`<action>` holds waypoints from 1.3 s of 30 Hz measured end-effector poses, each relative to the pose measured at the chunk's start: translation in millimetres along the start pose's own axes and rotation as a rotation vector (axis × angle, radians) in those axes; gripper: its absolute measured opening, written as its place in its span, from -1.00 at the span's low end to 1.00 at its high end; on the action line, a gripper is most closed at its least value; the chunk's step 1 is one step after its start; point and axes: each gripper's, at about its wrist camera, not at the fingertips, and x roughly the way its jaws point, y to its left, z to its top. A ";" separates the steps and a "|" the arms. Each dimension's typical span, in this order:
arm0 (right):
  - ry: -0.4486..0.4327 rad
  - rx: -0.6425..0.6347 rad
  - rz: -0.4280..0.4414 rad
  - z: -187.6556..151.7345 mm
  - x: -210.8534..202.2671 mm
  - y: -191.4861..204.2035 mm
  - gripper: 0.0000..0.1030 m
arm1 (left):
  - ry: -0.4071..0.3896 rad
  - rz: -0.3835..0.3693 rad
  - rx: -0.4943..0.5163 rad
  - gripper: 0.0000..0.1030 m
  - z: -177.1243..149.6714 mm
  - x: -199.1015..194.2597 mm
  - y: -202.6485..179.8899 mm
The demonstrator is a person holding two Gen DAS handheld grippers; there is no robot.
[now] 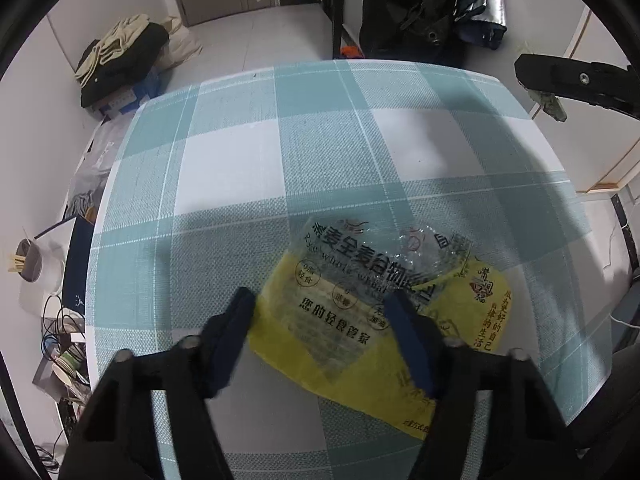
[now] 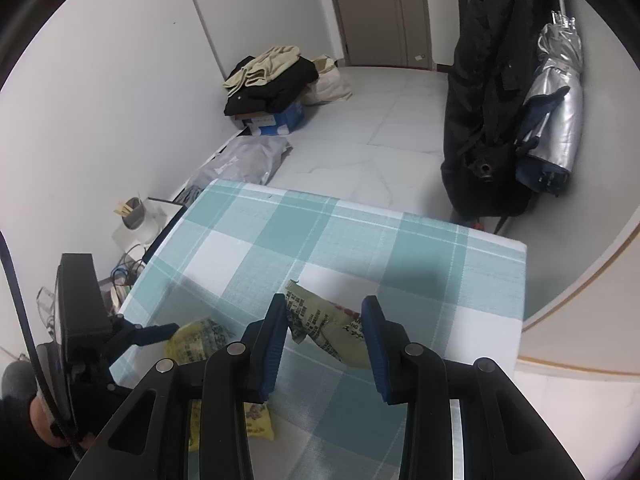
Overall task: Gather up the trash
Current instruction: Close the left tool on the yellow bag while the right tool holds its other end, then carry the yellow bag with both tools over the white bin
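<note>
On the checked tablecloth (image 1: 240,160), left wrist view first: left gripper (image 1: 324,312) hangs low over a flat yellow wrapper (image 1: 344,344) with a clear printed film panel, fingers spread wide, one pad off the wrapper's left edge on the cloth, the other over its middle; nothing held. Wrapper lies at the near part of the cloth, just ahead of the jaws. Far right of the cloth, another black gripper tip shows with a small crumpled scrap (image 1: 550,104) hanging at it; grip state not readable from here. Right wrist view: right gripper (image 2: 326,332) has fingers wide, a crumpled yellow-green printed wrapper (image 2: 324,328) sitting between them, off the cloth surface or on it, cannot tell; whether the pads touch it, cannot tell. Left of that, the left gripper (image 2: 160,330) points at the yellow wrapper (image 2: 200,340) near the cloth's left edge. One more yellow scrap (image 2: 256,420) lies on the cloth under the right gripper body. Handling guess: wrappers are very light, thin, soft, slippery film; flat one is hard to pinch from above, best taken at a raised crinkle or an edge; crumpled one grabs easily across its bulk.
</note>
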 end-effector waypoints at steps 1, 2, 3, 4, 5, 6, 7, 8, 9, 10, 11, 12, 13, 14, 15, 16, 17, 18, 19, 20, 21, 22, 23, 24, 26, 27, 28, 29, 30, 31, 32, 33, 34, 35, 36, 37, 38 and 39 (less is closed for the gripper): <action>-0.002 0.003 0.001 -0.1 -1.2 -0.6 -0.30 | -0.004 0.002 0.000 -0.08 -0.1 -1.2 -0.7; -0.002 0.005 0.000 -0.2 -1.8 -1.0 -0.30 | -0.007 0.005 0.003 -0.19 0.1 -0.7 -3.5; -0.005 0.007 0.000 -0.2 -3.0 -1.5 -0.30 | -0.010 0.006 0.007 -0.35 -0.6 -1.3 -4.2; -0.007 0.009 0.002 0.1 -3.8 -2.3 -0.30 | -0.014 0.006 0.011 -0.49 -1.2 -2.8 -5.6; -0.007 0.010 0.000 0.0 -4.2 -2.7 -0.30 | -0.015 0.007 0.014 -0.78 -1.0 -3.2 -6.9; -0.006 0.011 -0.001 -0.2 -4.2 -2.7 -0.30 | -0.016 0.025 0.024 -0.88 -1.3 -3.1 -8.6; -0.009 0.014 0.001 -0.2 -5.2 -3.0 -0.30 | -0.019 0.041 0.039 -0.89 -0.6 -1.8 -10.5; -0.011 0.015 0.001 -0.3 -5.7 -3.3 -0.30 | -0.019 0.046 0.046 -0.93 0.9 0.0 -10.9; -0.010 0.017 -0.001 -0.3 -5.9 -3.5 -0.30 | -0.018 0.053 0.047 -0.95 1.0 0.6 -9.2; -0.010 0.018 -0.002 -0.4 -5.9 -4.0 -0.30 | -0.015 0.049 0.042 -0.96 1.0 0.9 -7.4; -0.012 0.019 -0.001 -0.4 -6.2 -4.2 -0.30 | -0.014 0.043 0.035 -0.97 1.0 0.8 -5.5; -0.014 0.021 -0.003 -0.7 -6.7 -4.6 -0.30 | -0.013 0.035 0.023 -0.97 1.0 0.3 -3.3; -0.013 0.024 -0.004 -0.9 -6.8 -4.9 -0.30 | -0.009 0.023 0.006 -0.98 1.2 -0.1 -0.4; -0.012 0.031 -0.003 -1.1 -7.3 -5.7 -0.30 | -0.007 0.009 -0.009 -0.98 1.7 -0.8 2.5; -0.015 0.039 -0.002 -1.6 -8.5 -6.6 -0.30 | -0.009 0.001 -0.021 -0.98 2.7 -1.9 4.0; -0.017 0.044 -0.002 -1.7 -9.7 -6.7 -0.30 | -0.016 -0.005 -0.032 -0.98 3.2 -4.4 5.6; -0.019 0.048 -0.003 -2.3 -10.8 -6.6 -0.30 | -0.022 -0.011 -0.042 -0.98 2.8 -7.9 4.4; -0.023 0.055 -0.001 -3.2 -13.4 -7.2 -0.30 | -0.027 -0.021 -0.057 -0.98 3.1 -10.9 6.6; -0.027 0.061 0.001 -3.7 -15.5 -7.9 -0.30 | -0.033 -0.037 -0.077 -0.98 3.3 -14.4 9.5; -0.032 0.072 0.006 -5.4 -19.2 -8.7 -0.30 | -0.040 -0.050 -0.093 -0.98 3.8 -16.9 12.9; -0.035 0.078 0.010 -6.7 -21.4 -9.4 -0.30 | -0.045 -0.064 -0.104 -0.98 4.0 -20.4 14.1; -0.041 0.093 0.015 -9.0 -26.0 -11.0 -0.30 | -0.050 -0.082 -0.117 -0.98 4.4 -24.1 14.8; -0.047 0.103 0.017 -10.9 -29.9 -11.6 -0.30 | -0.056 -0.098 -0.128 -0.98 4.9 -28.2 15.4; -0.054 0.112 0.021 -13.3 -35.3 -12.1 -0.30 | -0.063 -0.111 -0.138 -0.98 5.8 -32.0 14.9; -0.067 0.126 0.025 -16.2 -44.1 -12.3 -0.30 | -0.070 -0.133 -0.153 -0.98 7.8 -38.2 13.8; -0.075 0.129 0.023 -18.0 -49.8 -12.2 -0.30 | -0.076 -0.135 -0.156 -0.98 9.2 -40.3 12.5; -0.084 0.132 0.017 -20.6 -57.0 -11.8 -0.30 | -0.082 -0.138 -0.153 -0.98 10.9 -43.4 11.0; -0.097 0.137 0.016 -24.1 -65.8 -11.4 -0.30 | -0.089 -0.143 -0.149 -0.98 12.9 -47.8 8.5; -0.110 0.140 0.016 -28.0 -74.9 -11.1 -0.30 | -0.099 -0.149 -0.149 -0.98 14.7 -52.4 7.0; -0.119 0.142 0.013 -30.1 -81.4 -10.9 -0.30 | -0.106 -0.156 -0.150 -0.98 14.4 -56.1 6.5; -0.134 0.150 0.011 -34.4 -91.8 -11.8 -0.30 | -0.114 -0.163 -0.150 -0.98 16.6 -59.8 5.1; -0.150 0.165 0.014 -38.6 -102.7 -13.7 -0.30 | -0.127 -0.169 -0.149 -0.98 19.6 -65.8 0.5; -0.164 0.174 0.016 -41.7 -112.1 -15.3 -0.30 | -0.136 -0.174 -0.147 -0.98 18.6 -71.8 -1.3; -0.178 0.178 0.015 -44.3 -121.1 -16.8 -0.30 | -0.144 -0.186 -0.144 -0.99 21.5 -77.1 -6.6; -0.198 0.182 0.007 -47.2 -132.7 -18.8 -0.30 | -0.153 -0.194 -0.142 -0.99 22.2 -82.3 -10.3; -0.223 0.189 0.000 -50.9 -146.9 -21.9 -0.30 | -0.166 -0.198 -0.137 -0.99 23.1 -88.5 -15.9; -0.237 0.195 0.001 -53.0 -157.0 -24.4 -0.30 | -0.176 -0.203 -0.127 -0.99 25.5 -93.5 -21.9; -0.254 0.203 -0.002 -55.5 -167.9 -27.2 -0.30 | -0.187 -0.208 -0.116 -0.99 27.9 -98.4 -27.8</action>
